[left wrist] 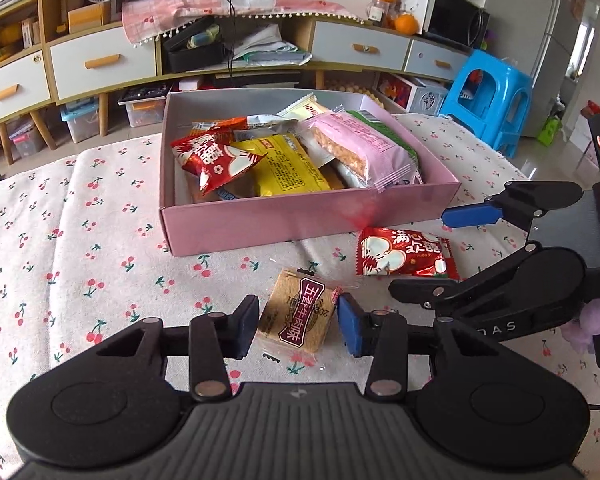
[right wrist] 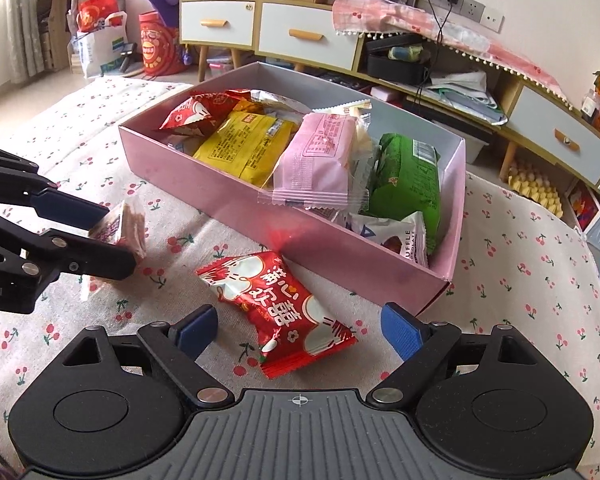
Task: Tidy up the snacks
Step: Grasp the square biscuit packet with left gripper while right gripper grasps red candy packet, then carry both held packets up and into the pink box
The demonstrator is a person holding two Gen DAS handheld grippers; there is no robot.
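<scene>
A pink box holds several snack packets; it also shows in the right wrist view. A clear-wrapped cracker packet lies on the cloth between the fingers of my left gripper, whose pads sit close against its sides. In the right wrist view the left gripper holds the cracker packet. A red snack packet lies in front of the box between the wide-open fingers of my right gripper. It also shows in the left wrist view, with the right gripper around it.
The cherry-print cloth covers the table. A sideboard with drawers stands behind. A blue stool stands at the right, beyond the table edge.
</scene>
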